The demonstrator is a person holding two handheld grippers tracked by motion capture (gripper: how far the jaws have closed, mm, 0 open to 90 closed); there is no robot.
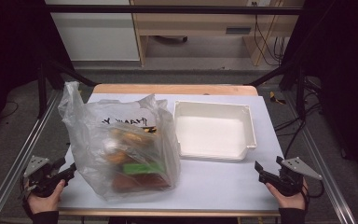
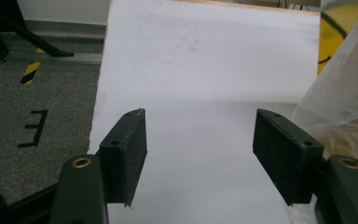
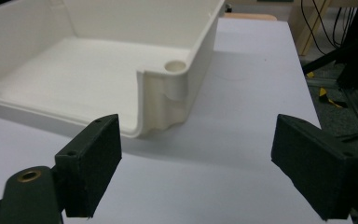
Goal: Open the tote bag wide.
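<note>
From above, my left gripper (image 1: pixel 70 171) rests just beside the clear plastic bag (image 1: pixel 121 144) of food, my right gripper (image 1: pixel 260 171) near the empty white bin (image 1: pixel 249 126).

In my left gripper view, the jaws stand apart, nothing between.

My right gripper view shows the same.

Unpacking hasn't begun; next I must open the bag.

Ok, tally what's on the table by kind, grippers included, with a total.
Clear plastic bag with items inside, too blurred to count: 1
White tray, nothing in it: 1
Grippers, jaws open, nothing between them: 2 (left gripper, right gripper)
Total: 4
</note>
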